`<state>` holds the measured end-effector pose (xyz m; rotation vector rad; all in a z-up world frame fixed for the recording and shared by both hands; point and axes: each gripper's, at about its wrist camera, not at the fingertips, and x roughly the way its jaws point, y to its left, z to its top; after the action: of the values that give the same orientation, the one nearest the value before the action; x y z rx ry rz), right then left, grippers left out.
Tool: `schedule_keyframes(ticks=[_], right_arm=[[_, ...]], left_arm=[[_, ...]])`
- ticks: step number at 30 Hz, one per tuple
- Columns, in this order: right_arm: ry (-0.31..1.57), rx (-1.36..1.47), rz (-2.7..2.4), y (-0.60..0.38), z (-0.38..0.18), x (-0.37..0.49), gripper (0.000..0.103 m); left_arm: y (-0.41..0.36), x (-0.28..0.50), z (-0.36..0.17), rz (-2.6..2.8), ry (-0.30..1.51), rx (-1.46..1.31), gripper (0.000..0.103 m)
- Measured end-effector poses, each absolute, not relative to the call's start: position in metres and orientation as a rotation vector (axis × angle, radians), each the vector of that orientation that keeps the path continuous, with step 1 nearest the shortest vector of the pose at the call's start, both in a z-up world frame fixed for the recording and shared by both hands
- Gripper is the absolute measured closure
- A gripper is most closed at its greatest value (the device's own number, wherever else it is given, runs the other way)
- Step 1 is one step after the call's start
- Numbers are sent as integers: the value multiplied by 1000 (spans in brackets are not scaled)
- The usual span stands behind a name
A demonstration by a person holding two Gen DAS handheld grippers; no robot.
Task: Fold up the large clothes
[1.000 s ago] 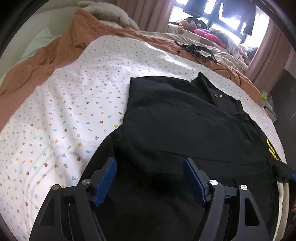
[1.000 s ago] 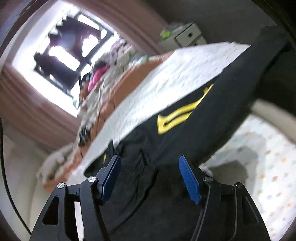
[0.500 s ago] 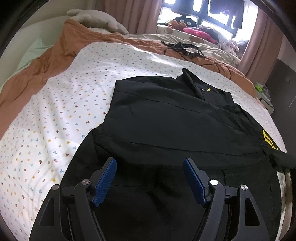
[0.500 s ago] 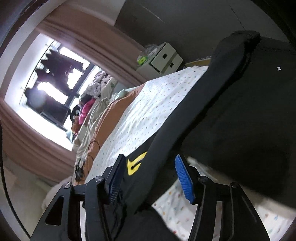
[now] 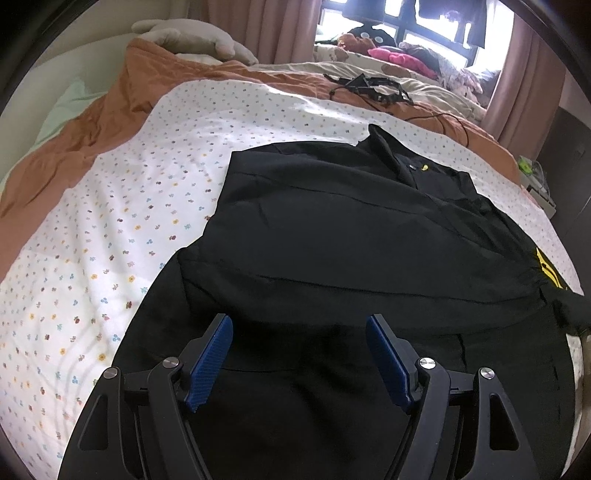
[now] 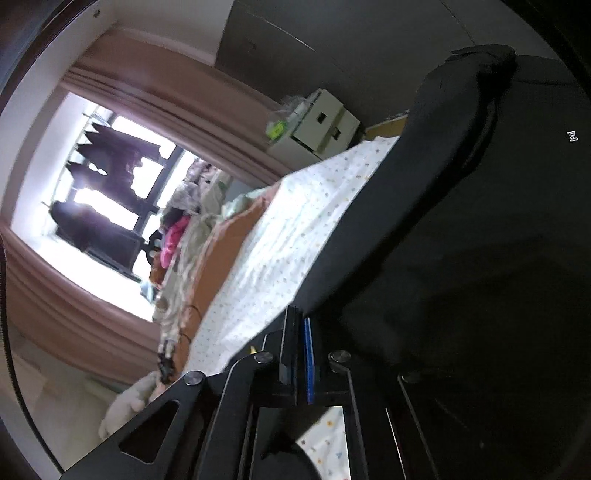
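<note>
Since one second ago the right gripper has closed from wide open to fully pinched, with a black sleeve running up and away from its tips; the left gripper has changed little, its view showing more of the jacket. The left gripper stands wide open and holds nothing; it hovers over the near hem, apparently ready to pin or take the cloth while the other side is folded. The right gripper appears clamped on the sleeve edge, though the contact itself is dark; the grip at the sleeve probably serves to carry it across the body. The jacket lies flat on the bed, on the dotted sheet, one side already folded in; its long axis runs from the hem near the left gripper to the collar, which points toward the window.
</note>
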<state>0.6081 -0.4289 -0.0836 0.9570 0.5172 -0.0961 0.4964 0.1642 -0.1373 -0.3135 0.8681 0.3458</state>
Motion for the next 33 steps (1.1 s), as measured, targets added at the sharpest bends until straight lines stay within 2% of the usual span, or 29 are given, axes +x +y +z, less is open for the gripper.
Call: schedule_keyframes(ticks=[9,16,33], right_arm=[[434,862,13,-386,-37,599,100],[447,817,152,-330,-16,598,100],[569,798,468,-162,-24,611,100]], left_arm=[[167,490,-130,330,840,-349,27],[176,484,-121,314,816,-403,27],[206,464,-101,285,744,-566,27]])
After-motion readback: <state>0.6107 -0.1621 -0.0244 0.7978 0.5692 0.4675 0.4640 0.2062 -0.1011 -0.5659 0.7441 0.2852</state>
